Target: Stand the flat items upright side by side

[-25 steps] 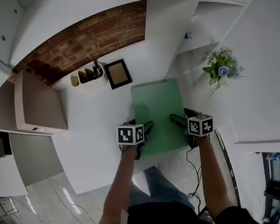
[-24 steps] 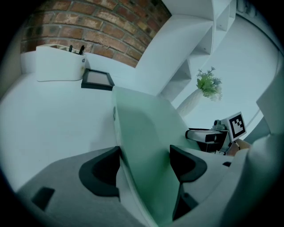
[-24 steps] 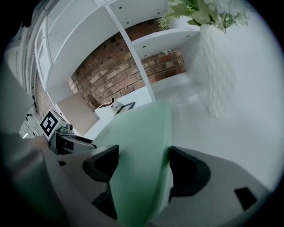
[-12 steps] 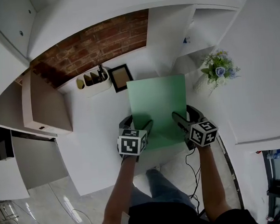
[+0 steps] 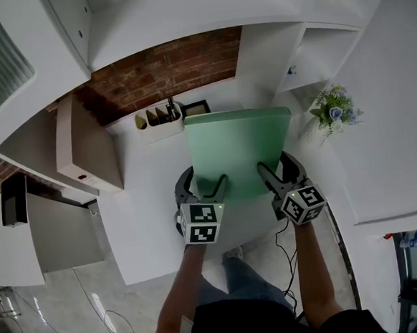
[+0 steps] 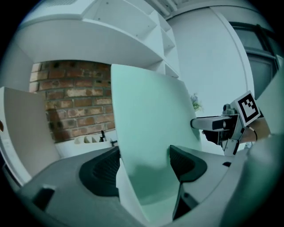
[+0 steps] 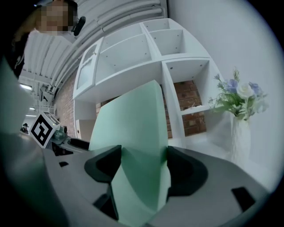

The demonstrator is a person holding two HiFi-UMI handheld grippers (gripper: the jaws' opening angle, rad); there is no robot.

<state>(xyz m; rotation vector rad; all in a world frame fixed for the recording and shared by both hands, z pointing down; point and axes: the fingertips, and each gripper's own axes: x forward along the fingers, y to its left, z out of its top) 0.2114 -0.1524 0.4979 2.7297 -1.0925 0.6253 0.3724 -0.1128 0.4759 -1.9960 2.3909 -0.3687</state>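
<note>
The green board (image 5: 239, 149) is off the desk (image 5: 136, 204), held over its front edge a little right of the middle. It is tipped so that its far edge stands highest, towards the back edge, where a white organiser (image 5: 158, 121) and a small picture frame (image 5: 197, 107) sit against the brick wall (image 5: 164, 65).

The left gripper (image 5: 204, 185) pinches the board by its near left corner and the right gripper (image 5: 278, 170) by its near right corner. In each gripper view the board runs up between the two dark pads, which bear on both faces. The right jaws have just been closing a little with the board between them, probably to firm the hold as the weight comes off the desk.

Two holds set wide apart keep so broad a panel from twisting or swinging. Gripping along the lower edge leaves the rest free to swing upright, and that edge is likely the one to be set down.

The flowers (image 5: 333, 111) near the desk's back right corner are close to the board's raised right corner, so that side wants care. The open shelving (image 5: 297, 55) behind looks a likely place to stand it.
</note>
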